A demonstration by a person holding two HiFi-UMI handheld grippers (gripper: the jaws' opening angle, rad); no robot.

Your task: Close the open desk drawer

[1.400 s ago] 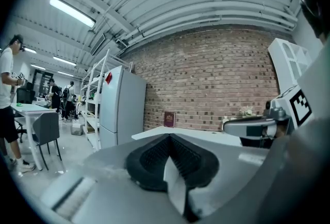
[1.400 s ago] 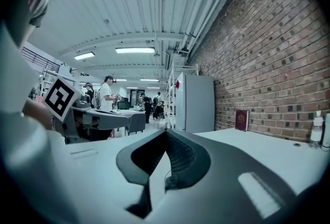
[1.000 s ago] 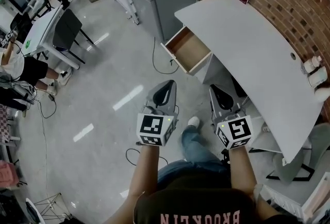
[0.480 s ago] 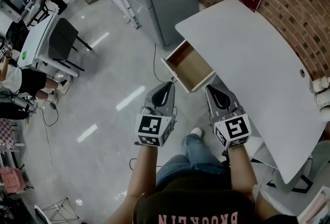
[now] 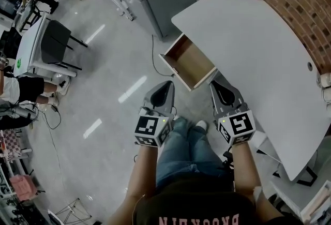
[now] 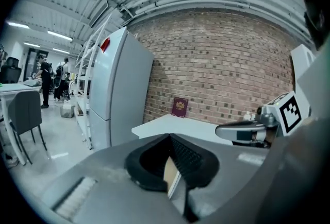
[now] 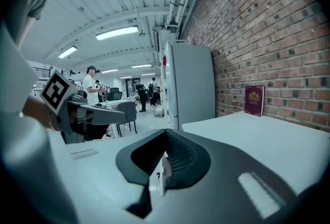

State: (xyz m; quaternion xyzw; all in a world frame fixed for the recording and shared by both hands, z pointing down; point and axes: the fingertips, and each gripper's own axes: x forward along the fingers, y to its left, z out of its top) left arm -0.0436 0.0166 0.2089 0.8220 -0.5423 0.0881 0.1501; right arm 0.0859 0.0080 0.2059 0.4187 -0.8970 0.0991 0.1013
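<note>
- Under the desk's front edge, the drawer stands pulled well out, its wooden bottom bare in the head view.
- My left gripper hangs near the drawer's front panel. My right gripper is beside the drawer's corner, close to the desk. I see neither touching it.
- Left jaws are pressed together with nothing between them. Right jaws likewise meet at the tips, empty.
- As I judge it, the approach is nearly made, but no push has begun.
- What's left is to set the closed tips against the front panel and push until it sits flush under the desk.
</note>
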